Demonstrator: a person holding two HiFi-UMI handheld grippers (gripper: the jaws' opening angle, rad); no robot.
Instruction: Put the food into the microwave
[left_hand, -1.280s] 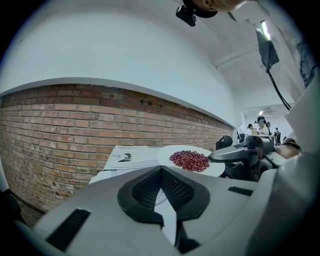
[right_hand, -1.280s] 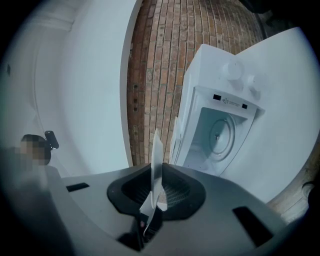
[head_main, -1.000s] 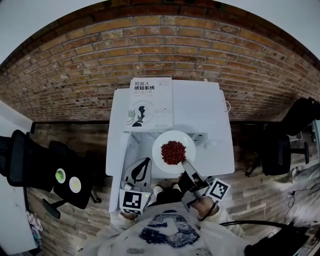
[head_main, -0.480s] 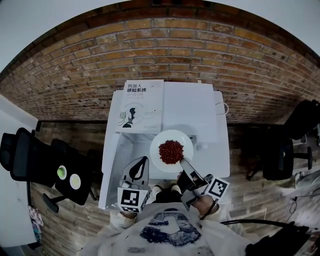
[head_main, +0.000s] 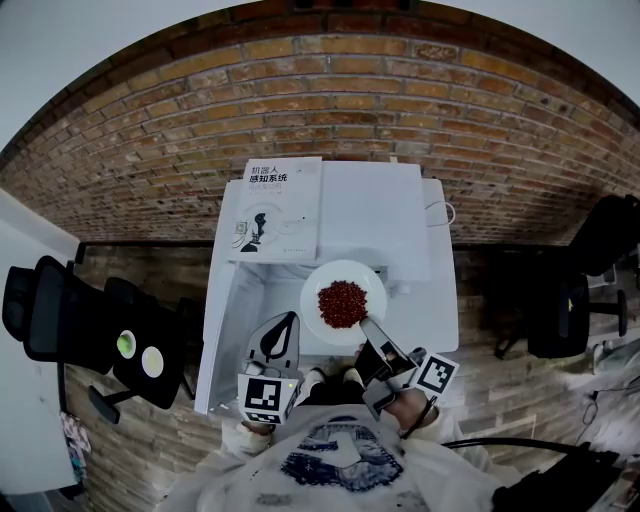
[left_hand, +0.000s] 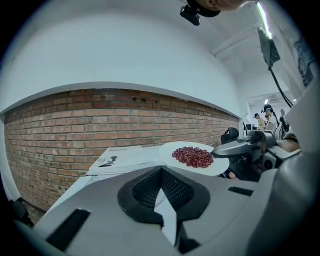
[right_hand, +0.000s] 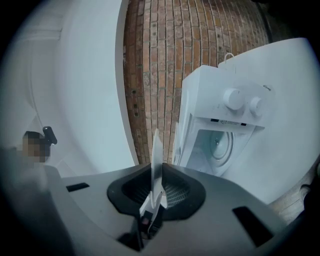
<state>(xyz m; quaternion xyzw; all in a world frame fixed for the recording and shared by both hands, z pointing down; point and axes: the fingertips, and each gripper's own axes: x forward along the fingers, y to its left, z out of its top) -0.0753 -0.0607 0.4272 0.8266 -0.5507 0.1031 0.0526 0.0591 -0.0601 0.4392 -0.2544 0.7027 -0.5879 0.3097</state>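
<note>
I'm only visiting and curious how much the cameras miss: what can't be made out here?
Red beans: in the right gripper view the plate shows edge-on, hiding them.
Microwave opening: left gripper view, behind the left tongs' body.
Dial markings: right gripper view, too small.

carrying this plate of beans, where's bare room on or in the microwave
Free: inside the open microwave, and its top right of the book. Crowded: the book covers the top's left; the plate, right gripper and left gripper crowd the doorway.
</note>
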